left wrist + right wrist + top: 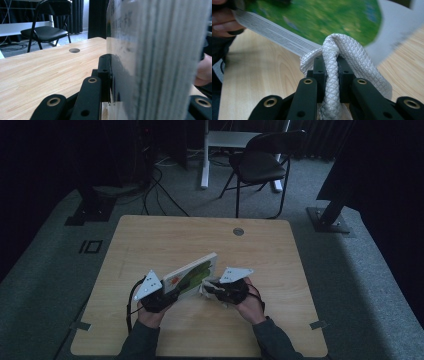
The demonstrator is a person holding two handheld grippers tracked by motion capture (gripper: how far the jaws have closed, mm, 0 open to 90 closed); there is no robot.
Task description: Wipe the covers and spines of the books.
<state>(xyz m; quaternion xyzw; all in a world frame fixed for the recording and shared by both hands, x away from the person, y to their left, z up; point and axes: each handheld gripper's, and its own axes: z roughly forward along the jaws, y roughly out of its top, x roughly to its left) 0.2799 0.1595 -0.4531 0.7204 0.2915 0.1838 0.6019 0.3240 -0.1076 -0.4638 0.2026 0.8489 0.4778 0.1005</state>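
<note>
The left gripper [170, 296] is clamped on the lower edge of a thick board book [192, 274], its jaws pressing the closed stack of pages from both sides; in the left gripper view the page edges [155, 60] rise upright right beside one black jaw. The book is held tilted on edge just above the middle of the wooden table [150, 245], its green picture cover facing up and toward the right. The right gripper [212, 289] is pinched on a bunched white quilted cloth [332, 72], which folds up over its jaws and touches the book's cover at the lower corner. In the right gripper view the green cover [317, 17] is blurred, which suggests the cloth is rubbing across it.

Judged from this, the work is wiping the book, and it looks mid-way: book lifted and steadied, cloth in contact. Whether the rest of the cover has been wiped cannot be told. Setting the book and cloth down still appears to be left.

Beyond the table stands a black chair [260, 162] on grey carpet.
</note>
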